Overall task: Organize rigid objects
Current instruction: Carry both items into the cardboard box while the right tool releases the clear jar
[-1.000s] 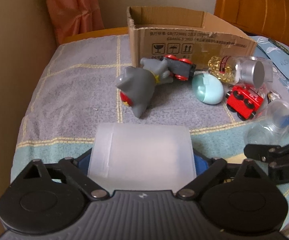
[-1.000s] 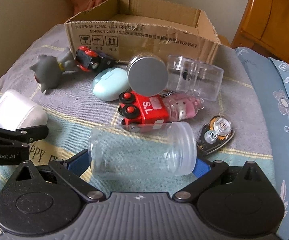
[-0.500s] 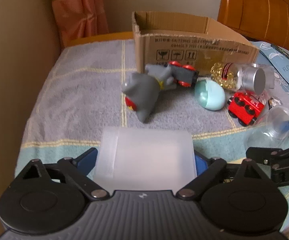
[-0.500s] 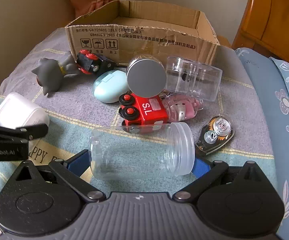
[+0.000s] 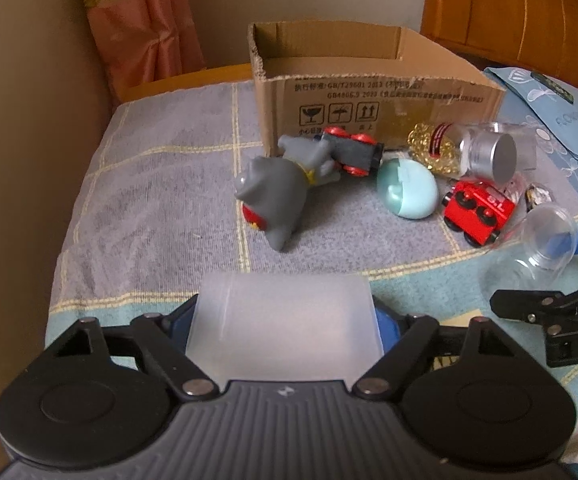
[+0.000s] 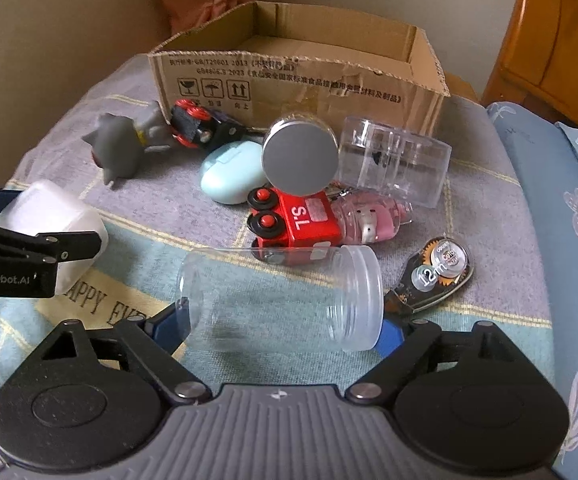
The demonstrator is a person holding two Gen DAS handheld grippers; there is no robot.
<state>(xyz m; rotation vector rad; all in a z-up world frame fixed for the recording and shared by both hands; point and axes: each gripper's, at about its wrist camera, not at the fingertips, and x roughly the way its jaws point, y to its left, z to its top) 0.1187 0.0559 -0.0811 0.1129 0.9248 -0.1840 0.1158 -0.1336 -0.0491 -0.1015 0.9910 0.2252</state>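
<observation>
The left claw point(image 5: 285, 320) is clamped on a frosted white box point(image 5: 285, 324) at lower centre of its view. The right claw point(image 6: 281, 320) is clamped on a clear plastic jar point(image 6: 281, 292) lying sideways. To do this well, carry both level over the toys, clear the cardboard box point(image 6: 301, 76) rim at upper centre, then release low inside.

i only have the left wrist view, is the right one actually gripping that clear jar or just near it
Observer: Gripping it. The right gripper is shut on the clear jar, which lies sideways between the fingers, mouth to the right.
Operator: anything hidden behind the toys
Observer: A small pink bottle lies against the right side of the red train.
Operator: and by the jar mouth
Observer: A correction tape roller lies on the cloth just right of it.
</observation>
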